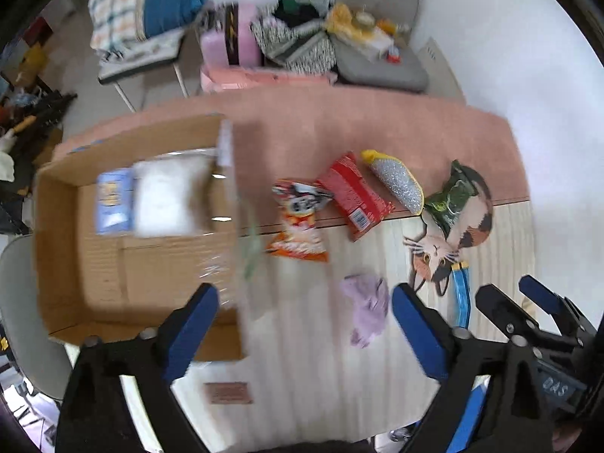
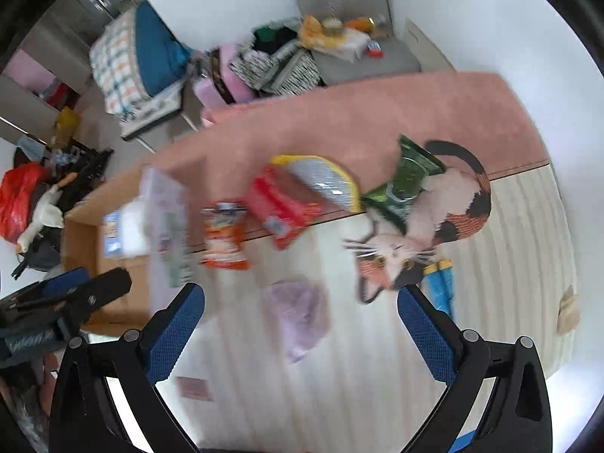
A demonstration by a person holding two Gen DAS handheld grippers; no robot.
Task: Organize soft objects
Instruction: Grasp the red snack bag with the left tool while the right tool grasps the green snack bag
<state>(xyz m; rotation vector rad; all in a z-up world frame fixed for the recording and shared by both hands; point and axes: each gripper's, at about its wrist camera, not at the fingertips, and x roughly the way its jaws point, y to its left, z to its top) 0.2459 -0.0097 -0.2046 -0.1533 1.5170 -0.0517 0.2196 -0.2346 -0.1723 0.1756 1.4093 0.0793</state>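
A lived-in home room: a grey chair (image 1: 377,37) heaped with odds and ends, a checked bedding bundle (image 2: 120,68) on a second chair, a pink case (image 1: 226,37) by the white wall, and a cat-shaped mat (image 2: 434,219) on the bench (image 2: 377,377).

The left wrist view looks down and forward from above the near table edge, centred between the cardboard box (image 1: 132,249) and the lilac cloth (image 1: 368,307), with the right gripper (image 1: 523,298) entering at its lower right. The right wrist view looks down from a similar height, set further right, centred over the lilac cloth (image 2: 298,311), with the left gripper (image 2: 88,283) at its lower left. Both views share the box, the red packet (image 1: 353,196) (image 2: 281,205), the cat-shaped mat (image 1: 458,226) (image 2: 426,226) and the grey chair (image 1: 377,30) (image 2: 351,19) beyond; both are motion-blurred.
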